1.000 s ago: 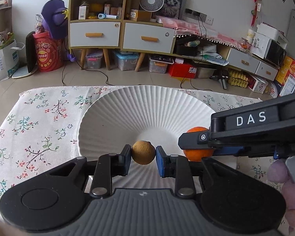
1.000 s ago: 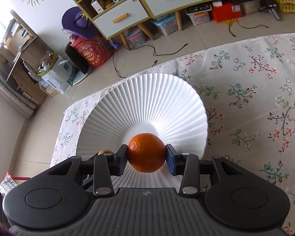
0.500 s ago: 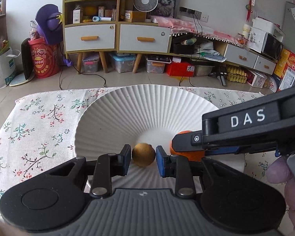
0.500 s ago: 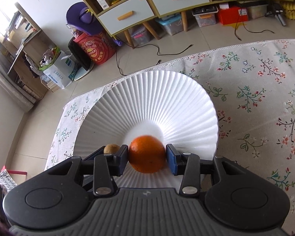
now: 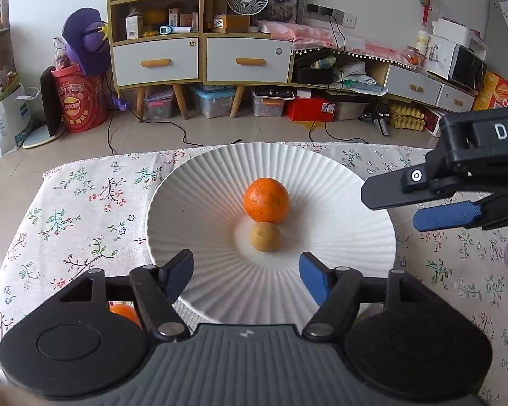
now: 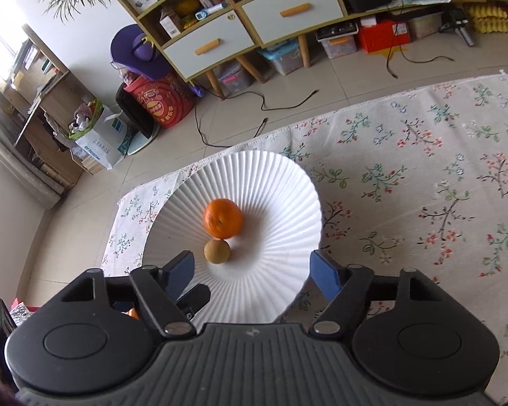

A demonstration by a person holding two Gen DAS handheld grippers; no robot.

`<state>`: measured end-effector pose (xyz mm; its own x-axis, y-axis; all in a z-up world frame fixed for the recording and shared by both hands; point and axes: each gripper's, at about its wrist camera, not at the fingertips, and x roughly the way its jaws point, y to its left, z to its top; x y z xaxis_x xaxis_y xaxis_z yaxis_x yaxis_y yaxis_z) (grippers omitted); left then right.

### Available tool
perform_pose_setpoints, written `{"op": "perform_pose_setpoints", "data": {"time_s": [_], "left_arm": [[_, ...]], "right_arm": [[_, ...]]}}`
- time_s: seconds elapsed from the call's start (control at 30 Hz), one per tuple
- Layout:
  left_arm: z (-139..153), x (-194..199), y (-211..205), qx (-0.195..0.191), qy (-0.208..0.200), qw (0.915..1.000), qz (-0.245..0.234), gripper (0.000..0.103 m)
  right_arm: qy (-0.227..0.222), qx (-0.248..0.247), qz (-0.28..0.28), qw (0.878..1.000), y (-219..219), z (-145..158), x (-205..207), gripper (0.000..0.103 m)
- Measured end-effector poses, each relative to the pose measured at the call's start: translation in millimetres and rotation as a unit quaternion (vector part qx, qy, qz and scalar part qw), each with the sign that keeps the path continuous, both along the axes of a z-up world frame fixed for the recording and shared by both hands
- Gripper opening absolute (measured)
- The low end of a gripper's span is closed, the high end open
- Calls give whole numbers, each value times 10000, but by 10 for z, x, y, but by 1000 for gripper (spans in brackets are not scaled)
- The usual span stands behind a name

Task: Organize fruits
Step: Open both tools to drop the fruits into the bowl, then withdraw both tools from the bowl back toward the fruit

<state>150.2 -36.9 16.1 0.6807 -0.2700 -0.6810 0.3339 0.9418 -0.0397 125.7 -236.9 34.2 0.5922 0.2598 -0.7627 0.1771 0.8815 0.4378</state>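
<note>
The white ribbed ceramic plate [image 5: 193, 199] sits on the table covered with a flowered cloth [image 6: 423, 176], close to the far edge of the table and nearer its far left corner; to the right of the plate the cloth lies bare as far as the table's right edge. In the flat middle of the plate the round orange mandarin [image 5: 266, 199] and the small round brownish-yellow fruit [image 5: 265, 236] lie touching each other, the mandarin on the far side; both are nearly round, so no long axis can be told. The left gripper [image 5: 245, 275] hangs over the near rim of the plate; its jaws have just been opening and now stand wide apart, with nothing between them. The right gripper [image 6: 252, 272] is also over the near rim, its jaws likewise just opened wide and empty. Another orange fruit [image 5: 123, 311] shows partly under the left gripper, beside the plate.
</note>
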Motion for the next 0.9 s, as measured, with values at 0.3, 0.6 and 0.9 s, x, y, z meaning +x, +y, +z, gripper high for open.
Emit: {"op": "perform_pose_setpoints", "data": {"time_s": [0.3, 0.6, 0.9], "left_arm": [[82, -260, 126, 159, 22, 9998, -125, 93], [39, -498, 260, 478, -55, 9987, -156, 99], [-75, -778, 406, 747, -66, 9969, -249, 99]], "right_arm": [[-25, -609, 393, 9974, -46, 26, -249, 91], [-78, -793, 742, 9941, -34, 13, -512, 96], [-167, -959, 1225, 9877, 177, -30, -753, 96]]}}
